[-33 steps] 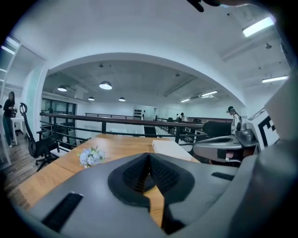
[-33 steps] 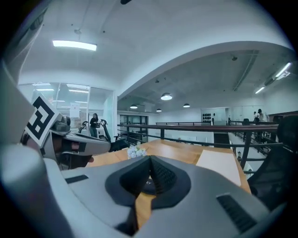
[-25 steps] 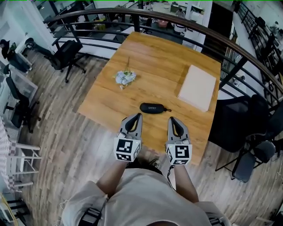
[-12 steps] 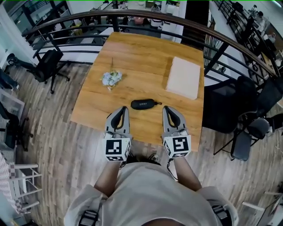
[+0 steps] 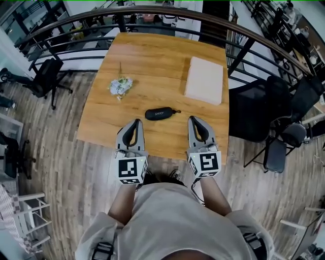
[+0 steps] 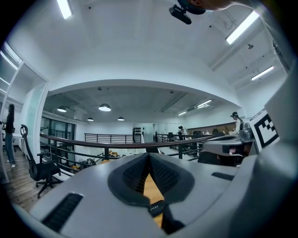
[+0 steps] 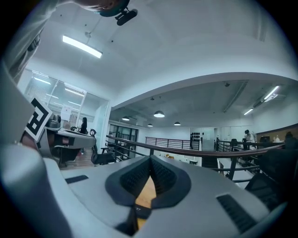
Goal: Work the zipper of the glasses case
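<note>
Wooden table (image 5: 152, 61) on a mezzanine, with a dark railing (image 5: 152, 11) curving behind it and plank floor (image 5: 66, 167) all round. Black glasses case (image 5: 159, 113) lies flat toward the table's near edge, about centre frame, with its long side running left to right and a short pull or cord at its right end. From the head view it is too small for me to say whether the zipper is run shut or partly open.

Lower left of the case sits the left gripper (image 5: 136, 123), lower right the right gripper (image 5: 193, 120). Both point up the frame with tips over the table's near edge, and neither touches the case. Each gripper's own view shows the ribbed pads pressed together with nothing between them. Table wood and a sliver of the case are visible beyond.

Also on the table: a cream flat pad (image 5: 204, 80) toward the upper right and a crumpled pale bundle (image 5: 120, 86) with a thin stem toward the upper left.

Against a second ago:
- The whole scene has slid left and up in the frame.
- Case, pad and bundle keep the same layout on the wood, so the case has not moved.
- Both grippers sit higher in the frame and look a touch larger.
- Their marker cubes (image 5: 132, 169) are farther apart.
- The jaws looked closed then as well.
</note>
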A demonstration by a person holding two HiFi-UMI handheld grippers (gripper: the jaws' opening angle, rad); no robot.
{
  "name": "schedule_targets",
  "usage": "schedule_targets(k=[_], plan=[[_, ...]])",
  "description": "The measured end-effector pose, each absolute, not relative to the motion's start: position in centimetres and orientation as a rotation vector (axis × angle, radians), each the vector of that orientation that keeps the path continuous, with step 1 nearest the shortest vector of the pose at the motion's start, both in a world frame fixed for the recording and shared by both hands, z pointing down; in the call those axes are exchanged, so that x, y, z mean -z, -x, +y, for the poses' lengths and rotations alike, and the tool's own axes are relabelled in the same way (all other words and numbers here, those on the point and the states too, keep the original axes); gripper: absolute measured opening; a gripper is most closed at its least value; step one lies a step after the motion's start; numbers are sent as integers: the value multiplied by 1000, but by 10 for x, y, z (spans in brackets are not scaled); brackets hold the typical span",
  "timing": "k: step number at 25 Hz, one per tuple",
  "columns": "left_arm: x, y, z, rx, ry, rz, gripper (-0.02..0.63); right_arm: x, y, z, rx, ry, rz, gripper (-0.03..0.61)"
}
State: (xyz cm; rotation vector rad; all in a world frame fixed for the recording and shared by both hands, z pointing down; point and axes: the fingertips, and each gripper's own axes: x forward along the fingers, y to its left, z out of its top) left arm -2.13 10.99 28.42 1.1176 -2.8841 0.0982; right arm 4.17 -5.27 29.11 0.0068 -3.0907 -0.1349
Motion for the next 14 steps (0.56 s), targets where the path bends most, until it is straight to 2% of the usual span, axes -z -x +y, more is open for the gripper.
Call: schedule_targets(k=[14], plan=[[-283,38,106,-123,-1131,-2894,25,-281,-32,-63,182,-54,-3111,26]])
